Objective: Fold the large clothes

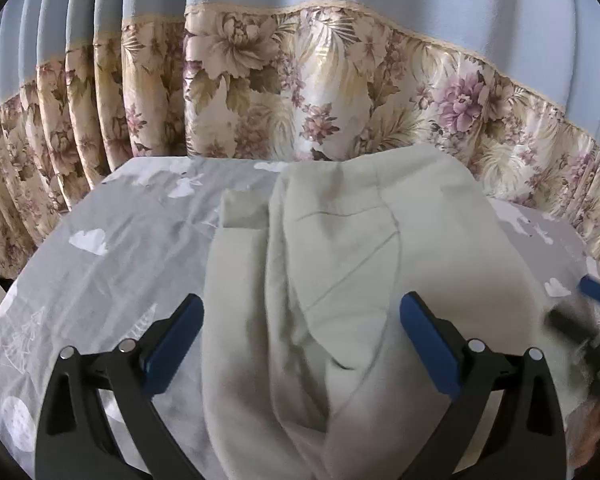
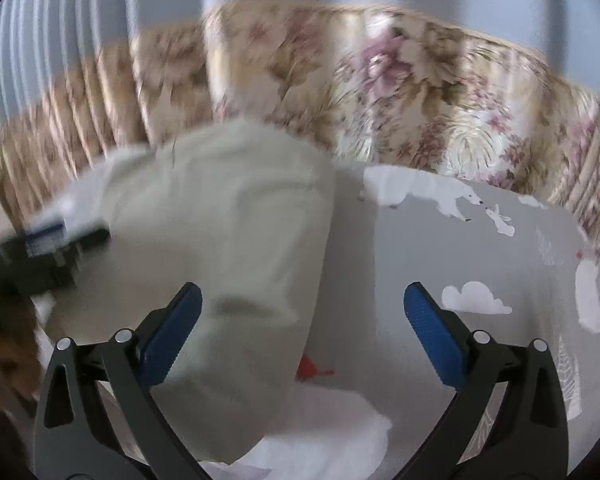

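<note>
Here the cream garment [image 1: 340, 264] lies folded lengthwise on the grey sheet [image 1: 112, 248] printed with white clouds and animals, a long pale band running from six o'clock up toward twelve in the left wrist view. The left gripper [image 1: 300, 320] hangs over it with its jaws spread wide, blue pads to either side of the cloth, gripping nothing. At three o'clock in that view, blurred, sits the right gripper. In its own view the right gripper [image 2: 302, 312] is likewise wide open and empty, the garment [image 2: 228, 232] under its left finger and off to ten o'clock. The flowered curtain [image 1: 300, 92] hangs behind the bed at twelve.
</note>
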Available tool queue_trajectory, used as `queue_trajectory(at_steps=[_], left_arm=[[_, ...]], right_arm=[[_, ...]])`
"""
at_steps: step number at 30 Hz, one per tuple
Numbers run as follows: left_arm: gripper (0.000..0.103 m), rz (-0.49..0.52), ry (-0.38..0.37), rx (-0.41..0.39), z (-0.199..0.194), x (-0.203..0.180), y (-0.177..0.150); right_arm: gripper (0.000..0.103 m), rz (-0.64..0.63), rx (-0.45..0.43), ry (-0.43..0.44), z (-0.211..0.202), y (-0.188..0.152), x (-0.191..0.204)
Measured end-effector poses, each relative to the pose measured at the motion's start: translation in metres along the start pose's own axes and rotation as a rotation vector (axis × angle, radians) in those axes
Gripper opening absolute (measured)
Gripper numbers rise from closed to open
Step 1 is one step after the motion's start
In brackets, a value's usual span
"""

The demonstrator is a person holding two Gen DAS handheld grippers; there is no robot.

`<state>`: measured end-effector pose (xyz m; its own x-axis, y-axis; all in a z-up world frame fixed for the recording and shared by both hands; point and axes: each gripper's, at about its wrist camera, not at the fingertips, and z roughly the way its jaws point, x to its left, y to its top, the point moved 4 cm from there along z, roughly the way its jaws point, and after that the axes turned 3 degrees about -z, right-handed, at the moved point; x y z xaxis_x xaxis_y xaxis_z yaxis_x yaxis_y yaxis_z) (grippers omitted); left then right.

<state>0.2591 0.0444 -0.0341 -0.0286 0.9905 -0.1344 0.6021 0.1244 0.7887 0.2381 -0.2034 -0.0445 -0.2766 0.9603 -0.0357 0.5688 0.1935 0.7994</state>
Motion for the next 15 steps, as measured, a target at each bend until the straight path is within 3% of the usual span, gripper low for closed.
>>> queue_trajectory(at_steps=[6,15], left_arm=[[0.099,-0.003,0.009,0.014,0.007,-0.001,-0.002],[0.100,-0.016,-0.017,0.089,0.024,-0.003,-0.010]], right_arm=[[0.100,0.036,0.029,0.032,0.022,0.018,-0.005],[0.100,0.027,0.081,0.040,0.053,0.008,0.010]])
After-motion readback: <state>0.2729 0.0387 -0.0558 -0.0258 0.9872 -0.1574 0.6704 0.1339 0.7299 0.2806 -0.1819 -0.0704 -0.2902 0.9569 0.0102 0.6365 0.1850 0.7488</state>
